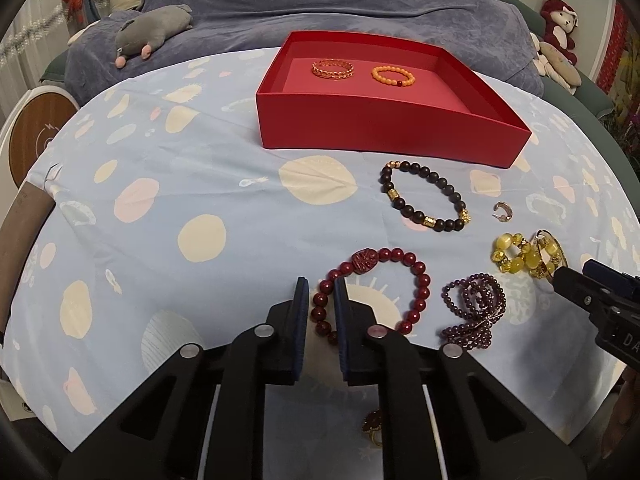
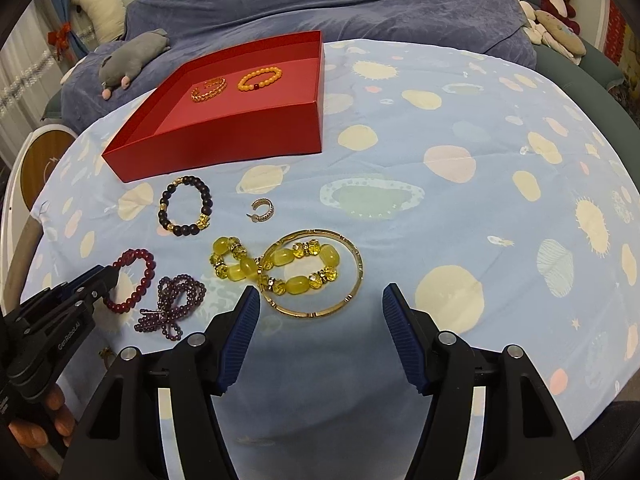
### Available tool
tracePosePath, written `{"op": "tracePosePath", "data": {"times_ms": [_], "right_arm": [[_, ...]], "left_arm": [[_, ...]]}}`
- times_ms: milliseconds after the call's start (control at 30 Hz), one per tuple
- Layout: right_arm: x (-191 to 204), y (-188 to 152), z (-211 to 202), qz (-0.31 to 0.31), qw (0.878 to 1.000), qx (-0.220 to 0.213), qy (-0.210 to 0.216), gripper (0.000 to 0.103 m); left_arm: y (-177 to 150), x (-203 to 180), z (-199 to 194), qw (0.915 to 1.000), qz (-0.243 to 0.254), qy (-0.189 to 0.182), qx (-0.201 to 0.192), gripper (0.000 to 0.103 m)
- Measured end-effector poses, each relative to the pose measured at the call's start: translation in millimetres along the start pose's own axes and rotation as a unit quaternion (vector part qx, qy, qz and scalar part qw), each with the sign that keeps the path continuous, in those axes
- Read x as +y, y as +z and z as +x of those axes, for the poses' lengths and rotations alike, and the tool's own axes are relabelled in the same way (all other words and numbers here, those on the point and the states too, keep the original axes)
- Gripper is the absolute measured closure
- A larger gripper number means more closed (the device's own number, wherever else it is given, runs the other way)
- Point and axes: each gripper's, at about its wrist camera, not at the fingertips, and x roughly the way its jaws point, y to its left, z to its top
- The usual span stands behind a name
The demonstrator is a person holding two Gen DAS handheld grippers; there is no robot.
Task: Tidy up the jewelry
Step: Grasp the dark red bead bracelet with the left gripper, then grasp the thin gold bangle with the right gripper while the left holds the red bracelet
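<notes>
Jewelry: I see most pieces lying loose on the blue patterned cloth (image 2: 460,112), in front of the red box (image 1: 384,128).
Red box: it is open on top, and inside I see a gold chain bracelet (image 1: 333,69) and beside it an orange bead bracelet (image 1: 393,75), apart from each other.
My left gripper (image 1: 321,292): the pads are narrow around the left side of the red bead bracelet (image 1: 370,292); one bead strand passes between them. I cannot tell if they really press it.
My right gripper (image 2: 316,300): the fingers are spread wide, nothing between them, just before the gold bangle (image 2: 316,272).
Yellow bead bracelet (image 2: 276,266): twisted like a figure eight, one loop lies inside the gold bangle, the other outside on its left.
Dark bead bracelet (image 2: 185,211): it lies flat near the front wall of the box, with gold spacers.
Small ring-like piece (image 2: 263,209): just to the right of the dark bracelet.
Purple bead strand (image 2: 174,306): bunched up, right beside the red bracelet.
</notes>
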Motion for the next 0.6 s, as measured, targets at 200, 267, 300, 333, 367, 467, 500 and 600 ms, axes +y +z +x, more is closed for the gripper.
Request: {"op": "tracePosePath", "data": {"times_ms": [200, 267, 300, 333, 367, 467, 500, 600], "right_arm": [[4.0, 3.9, 12.3, -0.009, 1.0, 0.009, -0.007, 0.033], [4.3, 4.8, 15.4, -0.008, 1.0, 0.009, -0.009, 0.033], [4.1, 5.0, 16.9, -0.007, 1.0, 0.011, -0.008, 0.035], [4.1, 4.9, 17.9, -0.007, 1.0, 0.012, -0.006, 0.037], [4.8, 4.8, 17.5, -0.011, 1.0, 0.009, -0.009, 0.041], [5.5, 4.5, 16.5, -0.017, 1.0, 0.008, -0.003, 0.045], [5.1, 4.1, 15.9, -0.016, 1.0, 0.008, 0.0, 0.045], [3.8, 3.1, 12.6, -0.013, 1.0, 0.004, 0.006, 0.048]], "left_arm": [[-1.2, 3.1, -1.2, 0.9998, -0.013, -0.016, 0.001, 0.095], [-1.5, 4.3, -1.7, 0.9997, -0.017, -0.019, 0.002, 0.095], [-1.4, 4.5, -1.8, 0.9996, -0.019, -0.021, 0.003, 0.095], [-1.6, 4.2, -2.2, 0.9996, -0.02, -0.022, 0.004, 0.095], [-1.6, 4.2, -2.4, 0.9995, -0.02, -0.022, 0.004, 0.095], [-0.5, 5.1, -2.4, 0.9992, -0.025, -0.029, 0.011, 0.095], [-0.1, 5.6, -2.4, 0.999, -0.029, -0.032, 0.012, 0.095], [0.0, 6.0, -3.6, 0.9986, -0.035, -0.037, 0.015, 0.095]]}}
